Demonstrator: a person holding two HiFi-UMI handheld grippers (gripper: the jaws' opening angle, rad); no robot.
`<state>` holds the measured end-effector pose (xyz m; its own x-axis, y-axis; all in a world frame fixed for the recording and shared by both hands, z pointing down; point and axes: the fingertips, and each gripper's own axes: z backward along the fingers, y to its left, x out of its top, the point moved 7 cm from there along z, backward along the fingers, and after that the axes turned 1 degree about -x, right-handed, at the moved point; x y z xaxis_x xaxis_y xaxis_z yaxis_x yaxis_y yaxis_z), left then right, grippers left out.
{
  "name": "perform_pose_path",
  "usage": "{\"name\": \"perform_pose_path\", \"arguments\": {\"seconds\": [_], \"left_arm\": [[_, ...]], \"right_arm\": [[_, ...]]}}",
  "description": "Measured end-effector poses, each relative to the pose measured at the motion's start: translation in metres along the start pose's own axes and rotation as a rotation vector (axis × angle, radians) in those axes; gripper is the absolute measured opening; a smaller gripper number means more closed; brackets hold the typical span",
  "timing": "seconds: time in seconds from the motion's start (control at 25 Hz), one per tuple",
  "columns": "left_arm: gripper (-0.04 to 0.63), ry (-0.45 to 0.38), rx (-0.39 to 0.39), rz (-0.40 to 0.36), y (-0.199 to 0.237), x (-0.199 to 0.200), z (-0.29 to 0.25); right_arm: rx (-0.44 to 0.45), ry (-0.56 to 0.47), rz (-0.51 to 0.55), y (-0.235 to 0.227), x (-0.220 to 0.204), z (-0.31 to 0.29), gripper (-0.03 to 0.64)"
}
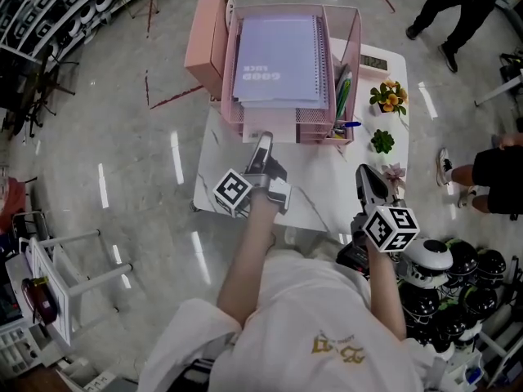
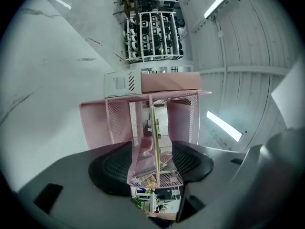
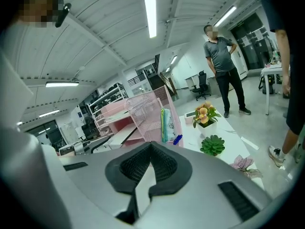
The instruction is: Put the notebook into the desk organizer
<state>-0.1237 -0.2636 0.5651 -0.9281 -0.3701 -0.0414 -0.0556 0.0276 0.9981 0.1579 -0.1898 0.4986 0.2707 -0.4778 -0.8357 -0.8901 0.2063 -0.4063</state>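
Head view shows the notebook (image 1: 278,55) lying flat in the top of the pink organizer (image 1: 214,43), at the far end of the white table (image 1: 315,198). Its long side runs away from the person, and its wire spine is on the right. The left gripper (image 1: 263,140) is right at the near short end of the notebook and points level, straight at it. Left gripper view shows this gripper turned on its side, with its jaws wide apart. A thin edge (image 2: 155,137) and some pink mesh sit in the gap, but the jaws do not press on them, so the gripper holds nothing. I think the thin edge is the near end of the notebook, but I cannot be sure. The right gripper (image 1: 364,172) is off to the right, well apart from the notebook. Its jaws are closed tip to tip on nothing. The left gripper is much the nearer one. The notebook looks to be in its place, so the job seems nearly done. The next move, I think, is to pull the left gripper straight back toward the person, along the notebook's long side, so no jaw drags it out.
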Motion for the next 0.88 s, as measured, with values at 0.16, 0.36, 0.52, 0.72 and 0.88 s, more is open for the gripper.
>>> {"name": "perform_pose_path", "arguments": {"seconds": [0.16,0.36,0.52,0.72,0.88], "left_arm": [[0.282,-0.003,0.002,-0.039,-0.001,-0.001,0.019],[0.269,0.058,0.029,-0.147,-0.002,-0.004,0.045],[0.216,0.136,0.009,-0.263,-0.016,-0.01,0.062],[0.155,0.2,-0.029,-0.49,-0.047,-0.017,0.075],[0.077,0.208,-0.054,-0.707,-0.074,-0.02,0.087]], "right_arm": [[0.013,-0.026,0.006,0.008,0.001,0.01,0.011],[0.029,-0.046,0.02,0.021,-0.004,0.022,0.011],[0.038,-0.064,0.054,0.034,-0.005,0.031,0.011],[0.031,-0.094,0.11,0.048,-0.004,0.044,0.011],[0.021,-0.11,0.161,0.057,-0.003,0.055,0.011]]}}
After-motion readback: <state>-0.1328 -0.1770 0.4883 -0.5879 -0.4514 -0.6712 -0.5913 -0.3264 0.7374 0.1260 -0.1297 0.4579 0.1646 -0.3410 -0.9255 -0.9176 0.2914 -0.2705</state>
